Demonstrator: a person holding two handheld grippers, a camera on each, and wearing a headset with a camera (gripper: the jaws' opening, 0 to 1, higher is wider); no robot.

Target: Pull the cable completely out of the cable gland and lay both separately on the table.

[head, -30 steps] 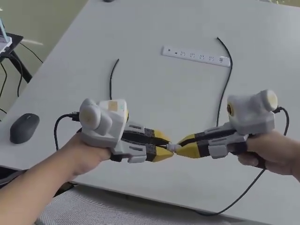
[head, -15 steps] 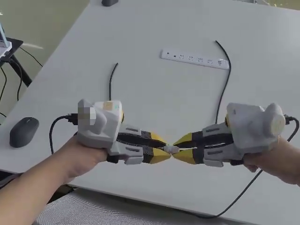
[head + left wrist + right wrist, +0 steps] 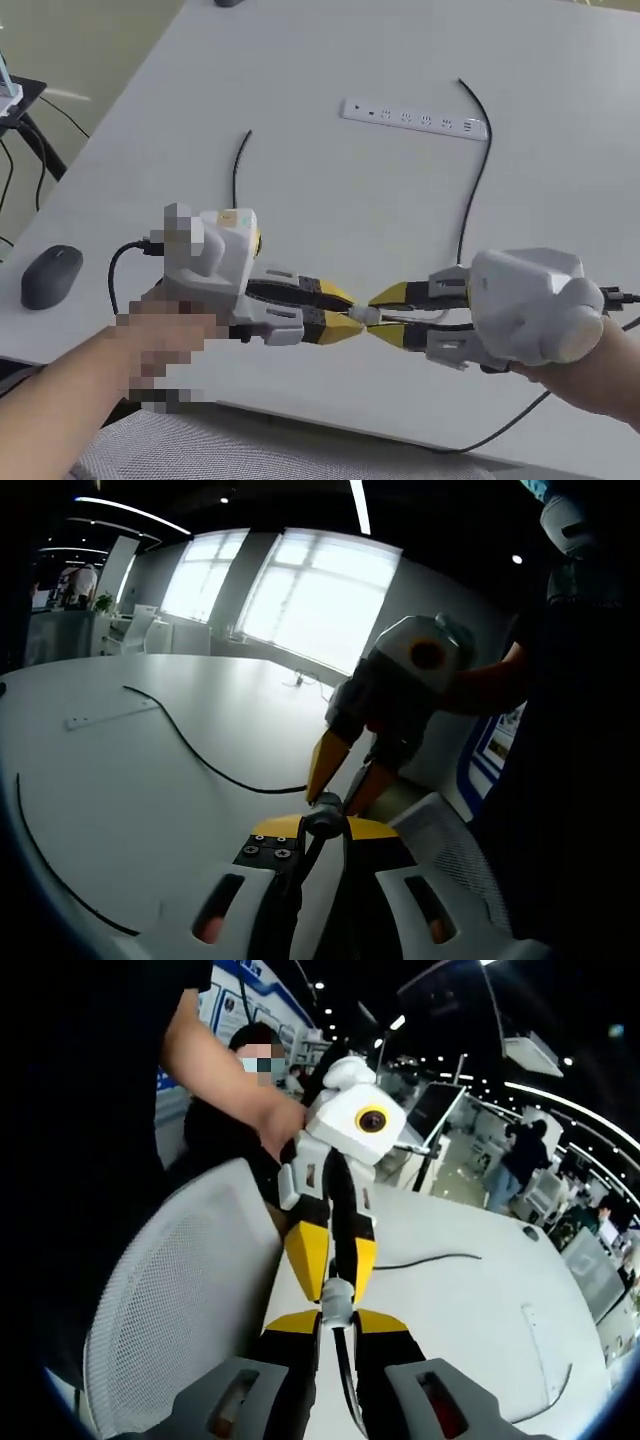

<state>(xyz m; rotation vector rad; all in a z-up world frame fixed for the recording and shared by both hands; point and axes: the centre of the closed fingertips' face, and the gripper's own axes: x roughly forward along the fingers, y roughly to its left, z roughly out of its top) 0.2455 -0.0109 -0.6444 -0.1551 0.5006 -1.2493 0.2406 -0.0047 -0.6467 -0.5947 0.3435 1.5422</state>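
Left gripper (image 3: pixel 347 322): jaws pressed together on one end of the gland (image 3: pixel 368 316), held in the air above the near edge of the table (image 3: pixel 330 210), roughly midway along it.
Right gripper (image 3: pixel 380 312): tip to tip with the left one, jaws pinched at the gland's other end. In the right gripper view a thin dark line runs back between its jaws, which I judge to be the cable (image 3: pixel 346 1365).
Change: over the last second the right gripper has rolled about its own length. Its body now turns toward the person and sits lower, nearer the table's near edge. The left gripper has kept much the same pose.
Unchanged: the two pairs of tips still meet at the gland, and no gap has opened between them.
Meaning for the task: this reads as a twist to loosen the gland's hold, not yet a pull. The cable looks still seated, so drawing it out and laying both pieces down remain to be done.
Holder and contents: the gland is the one thing here that holds another. It appears to hold the cable still, though the joint is too small to see clearly.
Toward the far edge of the table: a white strip (image 3: pixel 413 118) lies flat, with a black cord (image 3: pixel 478 180) curving from its right end toward the near edge.
Left part of the table: a loose black wire (image 3: pixel 237 170) lies there, and a dark mouse (image 3: pixel 52 274) sits at the left edge.
Below the near edge: a mesh chair (image 3: pixel 200 450).
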